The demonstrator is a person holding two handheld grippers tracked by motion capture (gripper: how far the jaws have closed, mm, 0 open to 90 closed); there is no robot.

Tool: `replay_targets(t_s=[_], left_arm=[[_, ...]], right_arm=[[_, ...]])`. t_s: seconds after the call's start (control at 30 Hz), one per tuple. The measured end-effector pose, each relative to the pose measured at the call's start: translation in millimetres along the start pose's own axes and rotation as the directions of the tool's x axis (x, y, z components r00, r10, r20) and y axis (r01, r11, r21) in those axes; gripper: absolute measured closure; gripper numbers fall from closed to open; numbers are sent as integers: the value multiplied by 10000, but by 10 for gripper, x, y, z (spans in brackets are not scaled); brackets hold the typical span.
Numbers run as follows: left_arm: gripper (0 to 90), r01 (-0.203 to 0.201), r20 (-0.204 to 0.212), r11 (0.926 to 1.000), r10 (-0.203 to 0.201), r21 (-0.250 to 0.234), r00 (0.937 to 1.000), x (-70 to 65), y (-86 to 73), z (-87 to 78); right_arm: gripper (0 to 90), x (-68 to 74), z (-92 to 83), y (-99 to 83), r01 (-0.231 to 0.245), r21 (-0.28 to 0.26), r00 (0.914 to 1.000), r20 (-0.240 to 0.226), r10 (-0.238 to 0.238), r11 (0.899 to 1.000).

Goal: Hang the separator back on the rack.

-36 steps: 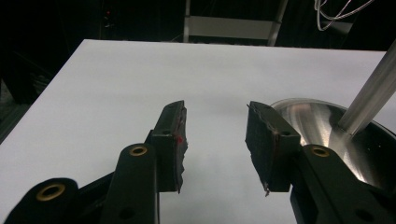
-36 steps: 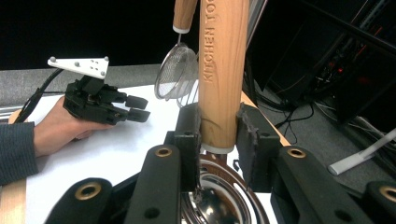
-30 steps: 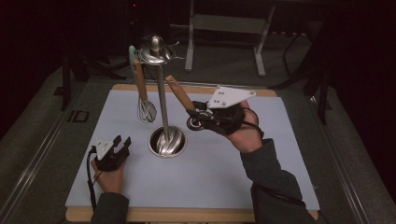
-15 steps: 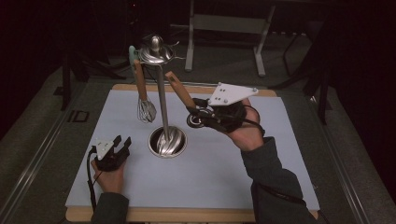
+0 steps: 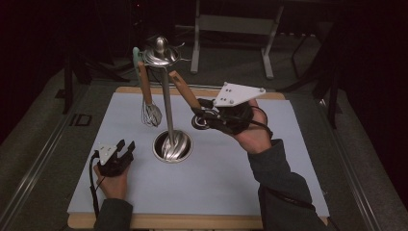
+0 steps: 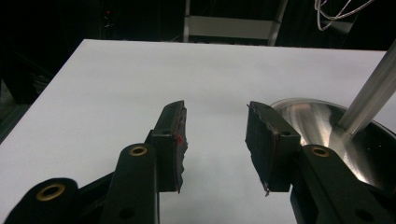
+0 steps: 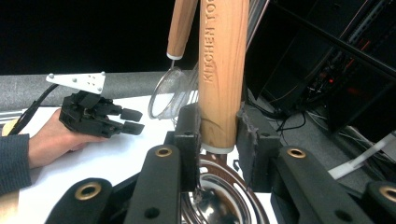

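A metal utensil stand rises from a round steel base in the middle of the pale mat. From its top ring hangs a whisk with a wooden handle, wires down. My right gripper is shut on the lower end of a second utensil's wooden handle, which leans up toward the ring. In the right gripper view both pads press that handle, with the whisk behind it. My left gripper rests on the mat left of the base, open and with nothing between its fingers.
The pale mat lies on a wooden board with dark floor around it. A metal frame stands beyond the far edge. In the left gripper view the steel base sits just right of the jaws.
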State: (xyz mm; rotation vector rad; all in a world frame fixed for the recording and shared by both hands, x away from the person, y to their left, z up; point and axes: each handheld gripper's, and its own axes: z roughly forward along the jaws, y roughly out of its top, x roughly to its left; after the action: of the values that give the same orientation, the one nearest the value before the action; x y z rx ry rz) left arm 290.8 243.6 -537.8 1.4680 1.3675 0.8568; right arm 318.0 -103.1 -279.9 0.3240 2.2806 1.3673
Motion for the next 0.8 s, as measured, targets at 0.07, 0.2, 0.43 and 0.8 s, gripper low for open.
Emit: replay_targets(t_s=[0.07, 0.2, 0.43, 0.8], left_arm=[[578, -16, 0, 10000, 16, 11, 10000, 0, 0, 0], [578, 1, -4, 10000, -1, -4, 10000, 0, 0, -1], [578, -11, 11, 10000, 11, 3, 10000, 1, 0, 0], [578, -15, 18, 10000, 15, 12, 10000, 1, 0, 1]], right_arm=[[712, 2, -1, 10, 33, -17, 10000, -4, -33, 10000], [712, -1, -2, 25, 13, -67, 10000, 14, -13, 10000], [712, -26, 3, 21, -108, -206, 9999, 40, 109, 9997], [712, -45, 30, 46, -198, -250, 9998, 0, 198, 9995]])
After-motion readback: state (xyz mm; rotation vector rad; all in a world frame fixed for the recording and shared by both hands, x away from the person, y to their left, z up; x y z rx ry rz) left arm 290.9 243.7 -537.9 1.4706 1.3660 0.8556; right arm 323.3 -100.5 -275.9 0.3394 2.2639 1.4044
